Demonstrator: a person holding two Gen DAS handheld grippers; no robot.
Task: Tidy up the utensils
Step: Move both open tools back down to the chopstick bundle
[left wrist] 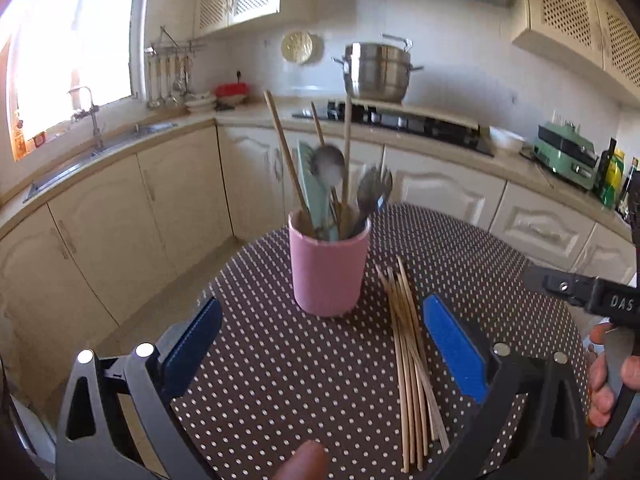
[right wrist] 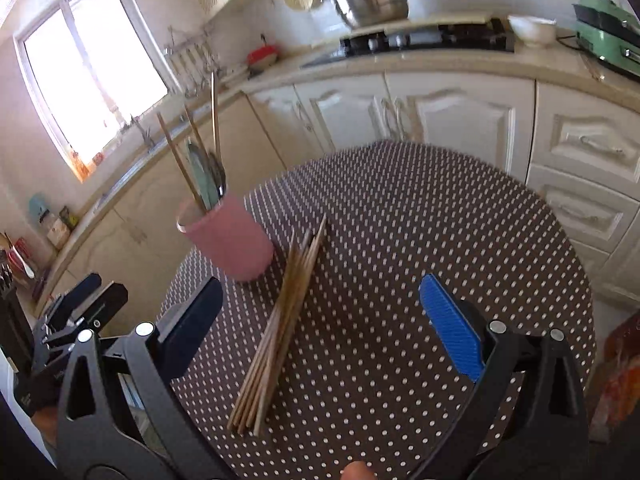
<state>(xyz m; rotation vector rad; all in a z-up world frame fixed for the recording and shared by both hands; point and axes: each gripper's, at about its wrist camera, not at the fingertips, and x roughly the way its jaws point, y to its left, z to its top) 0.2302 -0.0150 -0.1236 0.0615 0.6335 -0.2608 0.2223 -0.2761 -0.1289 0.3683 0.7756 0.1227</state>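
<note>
From the left wrist, I am seeing the pink cup [left wrist: 329, 270] already holding spoons, a fork and chopsticks, while a bundle of chopsticks [left wrist: 408, 364] is lying loose on the polka-dot table [left wrist: 280, 380]. My left gripper [left wrist: 322, 350] is hanging released. From the right wrist, my right gripper [right wrist: 320, 330] is gaping empty over that bundle [right wrist: 280, 328]; nothing is blocking it.

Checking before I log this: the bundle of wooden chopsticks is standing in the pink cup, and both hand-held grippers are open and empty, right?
Not quite. The bundle of wooden chopsticks lies flat on the dotted tablecloth beside the pink cup, as the left wrist view shows. The rest holds: the left hand-held gripper and right hand-held gripper are open and empty.
</note>
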